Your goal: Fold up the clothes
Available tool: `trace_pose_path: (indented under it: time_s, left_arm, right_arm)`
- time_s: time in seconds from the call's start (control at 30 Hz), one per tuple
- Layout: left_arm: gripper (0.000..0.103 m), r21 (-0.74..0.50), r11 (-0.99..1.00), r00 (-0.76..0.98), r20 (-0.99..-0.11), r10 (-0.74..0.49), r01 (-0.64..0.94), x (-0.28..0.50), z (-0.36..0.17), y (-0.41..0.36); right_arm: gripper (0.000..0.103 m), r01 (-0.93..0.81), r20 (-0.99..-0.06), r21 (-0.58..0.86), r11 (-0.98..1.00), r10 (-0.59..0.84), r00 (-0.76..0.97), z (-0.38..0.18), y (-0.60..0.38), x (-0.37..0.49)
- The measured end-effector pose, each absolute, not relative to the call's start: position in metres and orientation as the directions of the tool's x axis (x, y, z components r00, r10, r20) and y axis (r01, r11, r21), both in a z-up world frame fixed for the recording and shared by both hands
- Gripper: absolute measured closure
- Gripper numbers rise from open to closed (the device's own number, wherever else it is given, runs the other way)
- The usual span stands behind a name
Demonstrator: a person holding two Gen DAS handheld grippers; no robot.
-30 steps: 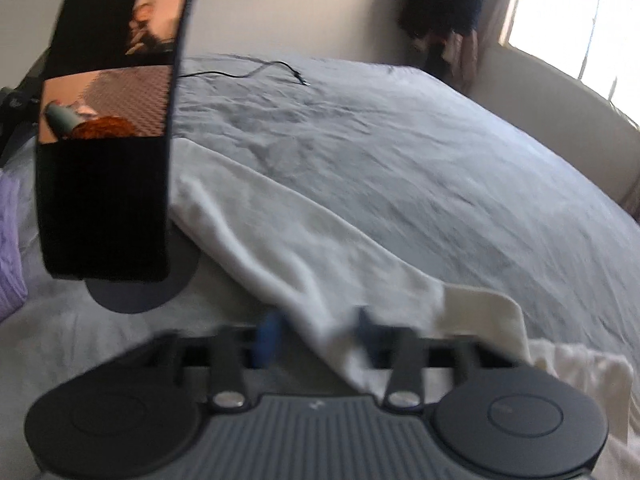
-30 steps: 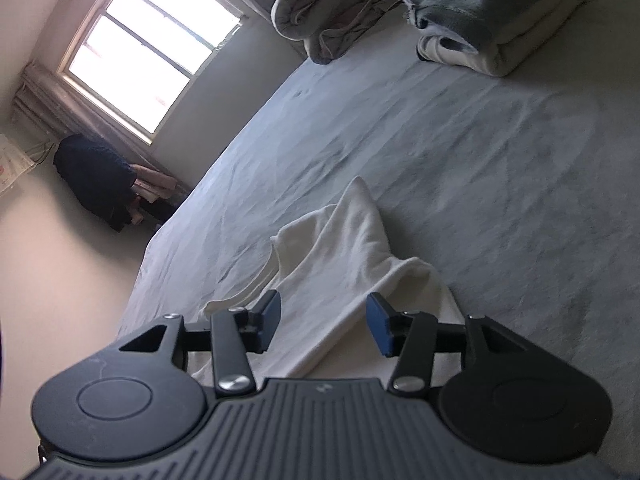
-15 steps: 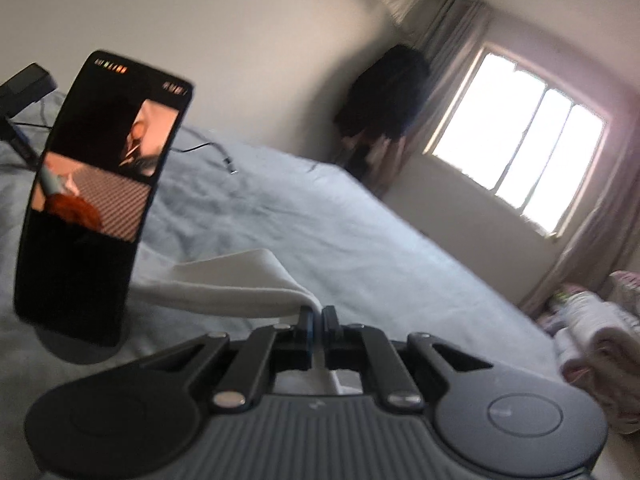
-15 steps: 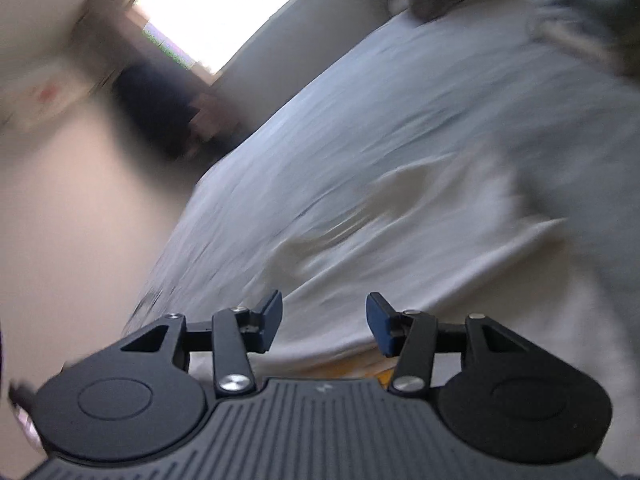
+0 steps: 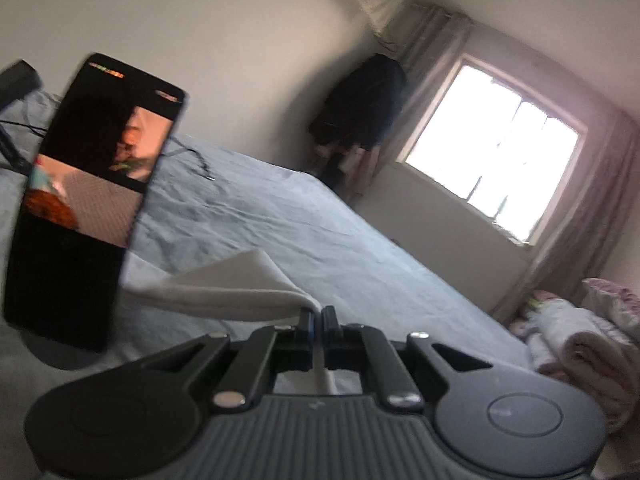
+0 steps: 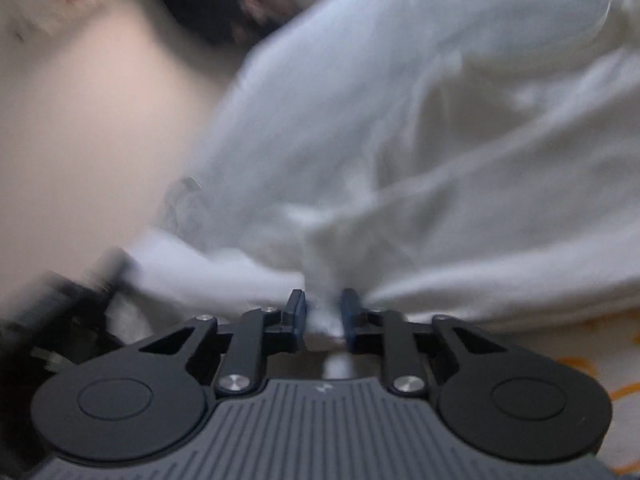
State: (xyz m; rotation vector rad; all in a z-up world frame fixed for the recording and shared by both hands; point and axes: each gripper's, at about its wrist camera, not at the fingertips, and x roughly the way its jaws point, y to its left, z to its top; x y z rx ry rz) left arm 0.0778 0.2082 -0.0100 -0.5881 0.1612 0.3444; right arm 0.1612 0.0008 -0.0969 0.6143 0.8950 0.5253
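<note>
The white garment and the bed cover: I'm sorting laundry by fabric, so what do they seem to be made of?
The white garment looks like soft, matte knit, perhaps cotton: it bunches thickly where the right gripper pinches it and drapes limply from the left gripper. The bed cover looks like thin, matte woven sheeting, grey-blue with fine creases. The exact fibre of either cannot be told.

I'm seeing the white garment lying crumpled on the grey bed, one edge lifting off it and a bunched fold rising up.
</note>
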Motion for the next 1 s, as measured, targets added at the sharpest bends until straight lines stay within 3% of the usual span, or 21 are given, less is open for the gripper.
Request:
trace_pose_path:
  time_s: [0.13, 0.17, 0.2, 0.27, 0.33, 0.37, 0.5, 0.7, 0.77, 0.83, 0.9, 1.0]
  left_arm:
    - [0.099, -0.493, 0.828, 0.961, -0.197, 0.194, -0.268, 0.078, -0.003, 0.194]
    - [0.099, -0.487, 0.841, 0.969, -0.183, 0.166, -0.236, 0.078, -0.001, 0.190]
    - [0.099, -0.480, 0.854, 0.976, -0.170, 0.136, -0.202, 0.078, 0.001, 0.185]
    - [0.099, -0.451, 0.885, 0.987, -0.153, 0.047, -0.112, 0.078, 0.005, 0.173]
    - [0.099, -0.396, 0.918, 0.988, -0.150, -0.046, -0.017, 0.078, 0.010, 0.159]
    - [0.099, -0.355, 0.934, 0.983, -0.157, -0.090, 0.029, 0.076, 0.011, 0.149]
    - [0.099, -0.254, 0.949, 0.933, -0.255, -0.252, 0.187, 0.073, 0.002, 0.112]
    - [0.097, -0.362, 0.900, 0.797, -0.456, -0.397, 0.241, 0.097, -0.037, 0.105]
    - [0.087, -0.423, 0.879, 0.765, -0.485, -0.424, 0.219, 0.102, -0.042, 0.113]
    - [0.059, -0.491, 0.850, 0.753, -0.483, -0.447, 0.190, 0.102, -0.040, 0.122]
    - [0.046, -0.561, 0.813, 0.759, -0.458, -0.462, 0.156, 0.099, -0.034, 0.136]
    - [0.044, -0.662, 0.745, 0.787, -0.413, -0.458, 0.086, 0.091, -0.027, 0.164]
  right_arm:
    - [0.096, -0.115, -0.536, 0.724, 0.680, 0.661, 0.526, -0.097, -0.006, 0.169]
    - [0.092, -0.109, -0.519, 0.745, 0.658, 0.674, 0.526, -0.094, -0.013, 0.170]
    - [0.081, -0.095, -0.497, 0.771, 0.629, 0.689, 0.528, -0.093, -0.021, 0.169]
    - [0.078, -0.061, -0.455, 0.816, 0.574, 0.704, 0.545, -0.088, -0.042, 0.167]
    - [0.063, -0.035, -0.431, 0.835, 0.549, 0.693, 0.577, -0.083, -0.067, 0.162]
    - [0.061, -0.026, -0.429, 0.835, 0.550, 0.679, 0.596, -0.079, -0.081, 0.159]
    - [0.061, -0.022, -0.433, 0.812, 0.583, 0.629, 0.646, -0.062, -0.130, 0.140]
    - [0.061, -0.010, -0.448, 0.786, 0.618, 0.580, 0.680, -0.046, -0.184, 0.106]
    - [0.061, -0.005, -0.447, 0.792, 0.611, 0.585, 0.676, -0.047, -0.194, 0.094]
    - [0.055, -0.001, -0.434, 0.806, 0.591, 0.593, 0.679, -0.049, -0.198, 0.086]
    - [0.052, 0.018, -0.407, 0.836, 0.549, 0.598, 0.690, -0.055, -0.202, 0.080]
    - [0.052, 0.086, -0.429, 0.853, 0.514, 0.598, 0.677, -0.060, -0.209, 0.083]
